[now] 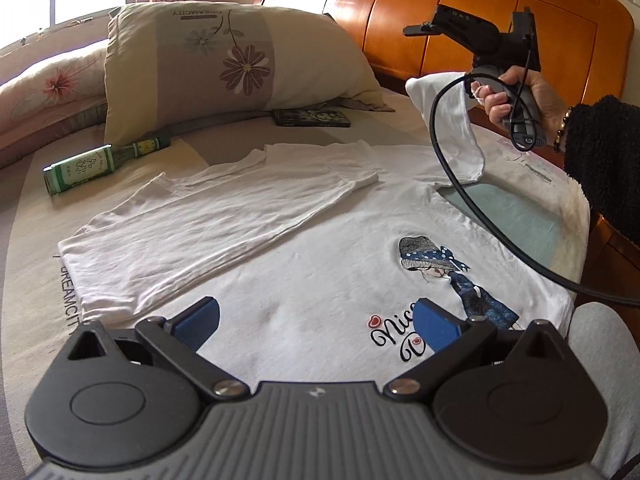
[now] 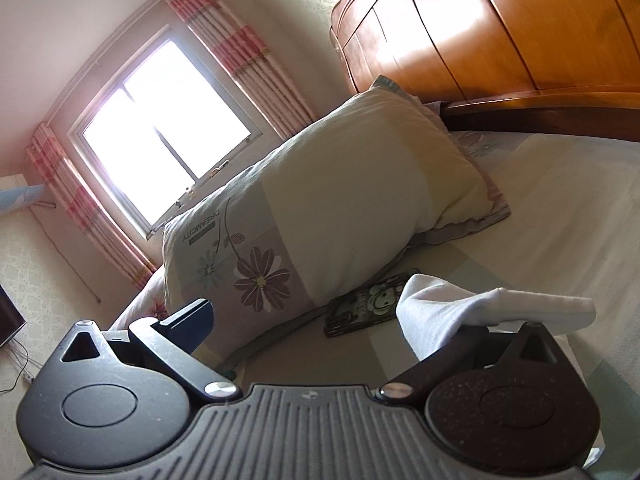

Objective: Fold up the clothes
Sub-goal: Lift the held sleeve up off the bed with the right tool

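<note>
White T-shirt lies print-up on the bed, hem toward the left gripper, collar end toward the headboard; its long axis runs away from that gripper. One side panel with its sleeve is already laid over the body, on the window side. The other sleeve is lifted off the bed on the person's right. Left gripper hovers low over the hem, blue pads spread wide, nothing between them. Right gripper, held in the hand, is up near the shoulder; its fingers stand apart, and the sleeve cloth drapes over the right-hand finger, hung on it, not pinched. The right gripper is the nearer one to the raised sleeve; the body of the shirt lies to its left and below, so any fold-over would travel leftward across the print. Green bottle, pillow and a flat dark case sit beyond the collar end.
</note>
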